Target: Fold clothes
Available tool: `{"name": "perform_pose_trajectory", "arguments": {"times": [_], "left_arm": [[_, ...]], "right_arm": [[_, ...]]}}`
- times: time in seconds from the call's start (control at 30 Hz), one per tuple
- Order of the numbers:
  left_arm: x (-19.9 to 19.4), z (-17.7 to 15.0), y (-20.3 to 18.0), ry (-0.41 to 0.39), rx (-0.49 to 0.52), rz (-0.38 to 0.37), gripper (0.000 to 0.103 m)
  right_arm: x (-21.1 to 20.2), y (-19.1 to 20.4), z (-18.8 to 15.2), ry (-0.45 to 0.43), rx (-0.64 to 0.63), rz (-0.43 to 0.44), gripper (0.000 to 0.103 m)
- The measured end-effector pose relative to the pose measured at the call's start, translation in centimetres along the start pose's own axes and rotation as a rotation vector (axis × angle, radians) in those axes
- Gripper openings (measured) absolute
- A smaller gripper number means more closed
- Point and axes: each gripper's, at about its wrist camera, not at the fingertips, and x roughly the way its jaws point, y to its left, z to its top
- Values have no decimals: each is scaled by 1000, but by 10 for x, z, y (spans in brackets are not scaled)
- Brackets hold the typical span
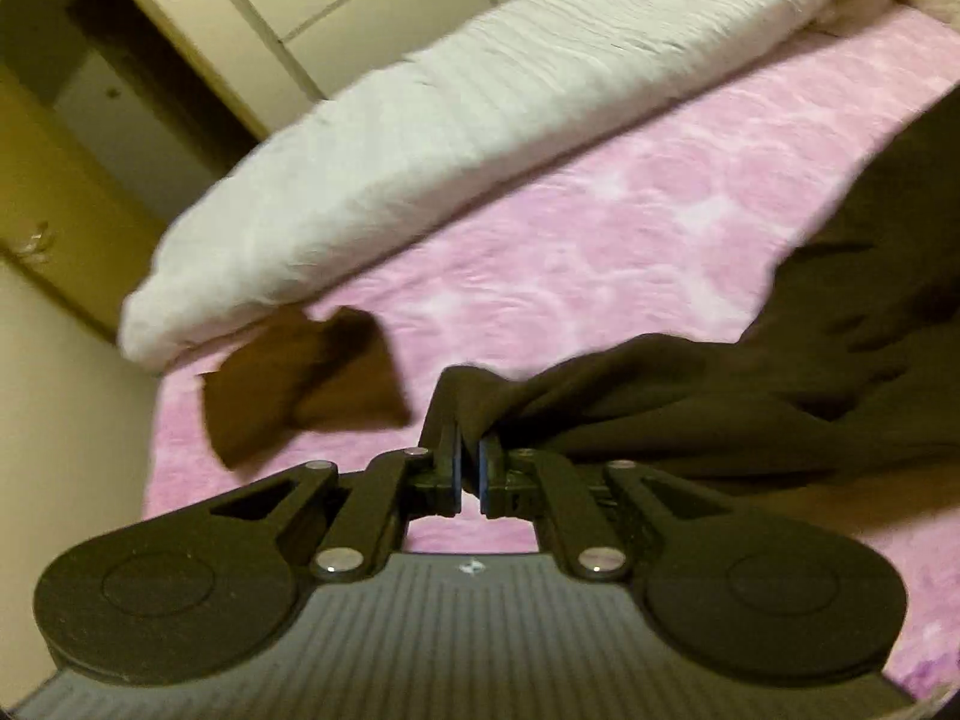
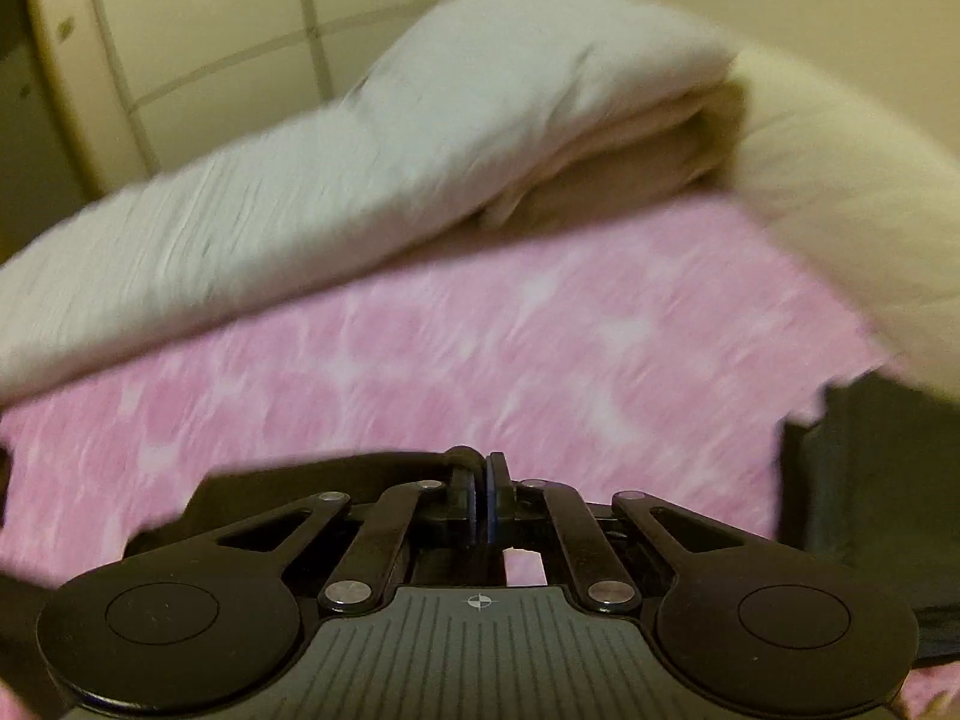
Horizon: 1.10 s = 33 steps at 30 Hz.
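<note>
Centrally, left gripper [image 1: 470, 456]: jaws clamped on dark garment [image 1: 720, 396], which trails to 3 o'clock over pink bedspread [image 1: 600, 228]. Right gripper [image 2: 480, 480]: jaws together, pinching dark cloth [image 2: 288, 480] that spreads toward 9 o'clock; white duvet [image 2: 300, 204] at 11 o'clock.

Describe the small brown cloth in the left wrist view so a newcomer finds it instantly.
Start at the pink patterned bedspread. Near the end of the long white rolled duvet lies the small brown cloth. It is lighter and separate from the big dark garment.
</note>
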Motion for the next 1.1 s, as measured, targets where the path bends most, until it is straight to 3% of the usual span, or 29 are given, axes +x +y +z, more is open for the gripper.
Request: {"name": "perform_pose_trajectory", "arguments": {"times": [0.37,0.5,0.57,0.6,0.7,0.77,0.83,0.9,1.0,1.1], "left_arm": [[-12,16,44,-103,-123,-11,4],[6,26,52,-112,-202,12,5],[32,34,53,-74,-275,23,9],[49,37,51,-34,-325,20,18],[81,35,26,92,-353,-21,25],[82,23,-7,132,-314,-69,37],[79,10,-42,167,-270,-118,40],[73,-3,-89,197,-211,-202,41],[59,-9,-171,165,-4,-339,50],[49,-1,-249,55,240,-471,57]], "right_arm": [[-87,-4,86,-351,-21,-169,1],[-86,-6,109,-394,-20,-186,1],[-66,-5,116,-393,-25,-186,2],[-48,-4,116,-370,-35,-189,2],[13,1,109,-210,-69,-198,4],[44,3,88,-79,-60,-178,26],[62,6,57,18,-92,-146,40],[69,10,16,104,-162,-93,44],[70,15,-53,272,-293,56,45],[70,20,-112,393,-466,177,50]]}}
